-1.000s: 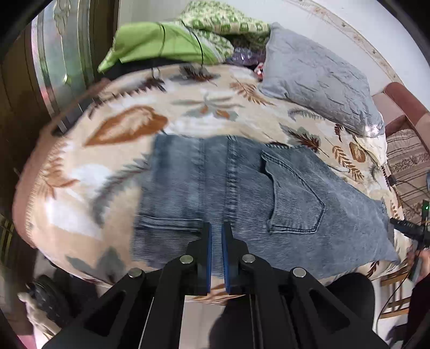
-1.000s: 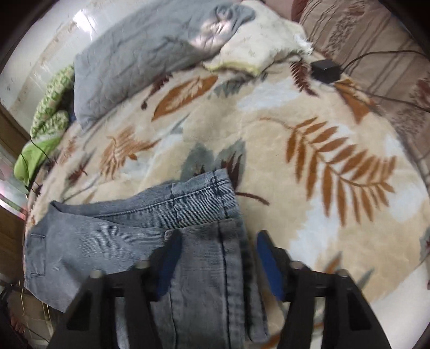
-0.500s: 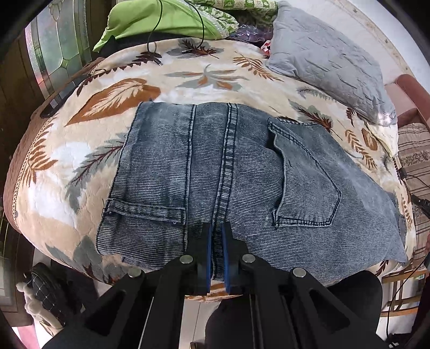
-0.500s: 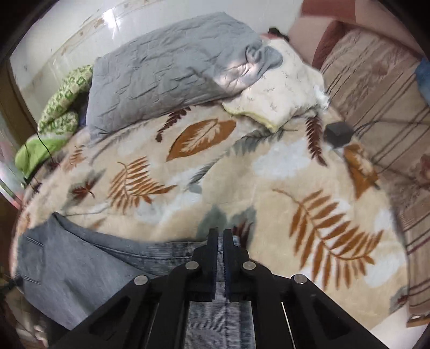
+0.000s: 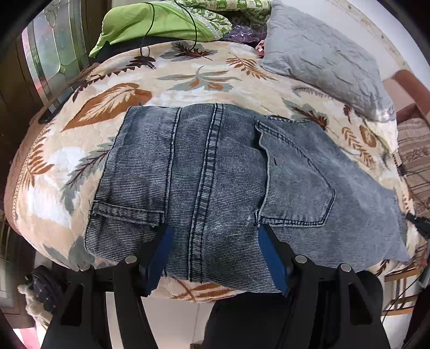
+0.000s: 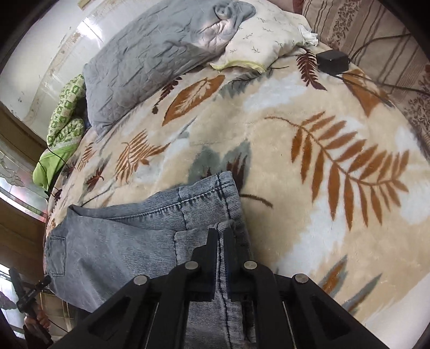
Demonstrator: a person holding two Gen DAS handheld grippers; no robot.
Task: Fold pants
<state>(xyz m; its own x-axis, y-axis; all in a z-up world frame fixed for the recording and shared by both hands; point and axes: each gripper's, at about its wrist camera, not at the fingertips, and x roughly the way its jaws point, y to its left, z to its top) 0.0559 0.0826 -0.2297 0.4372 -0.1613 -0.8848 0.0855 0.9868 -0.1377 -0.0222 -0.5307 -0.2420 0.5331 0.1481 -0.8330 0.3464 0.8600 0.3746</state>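
Observation:
Grey-blue denim pants lie folded flat on a leaf-patterned blanket, with a back pocket facing up. My left gripper hovers over their near edge with its jaws opening. Its blue pads stand on either side of the centre seam and do not press the cloth. In the right wrist view the pants run off to the left. My right gripper is shut on the folded leg end there, and a seam runs up between its black fingers.
A grey pillow and green cloths lie at the far side of the bed. A cream pillow and a black adapter with cables sit at the far right. The bed edge drops off just below the pants.
My left jaws have gone from shut to wide apart, and the gripper has come closer to the pants. My right jaws shut on the leg end, which now shows more folded denim.

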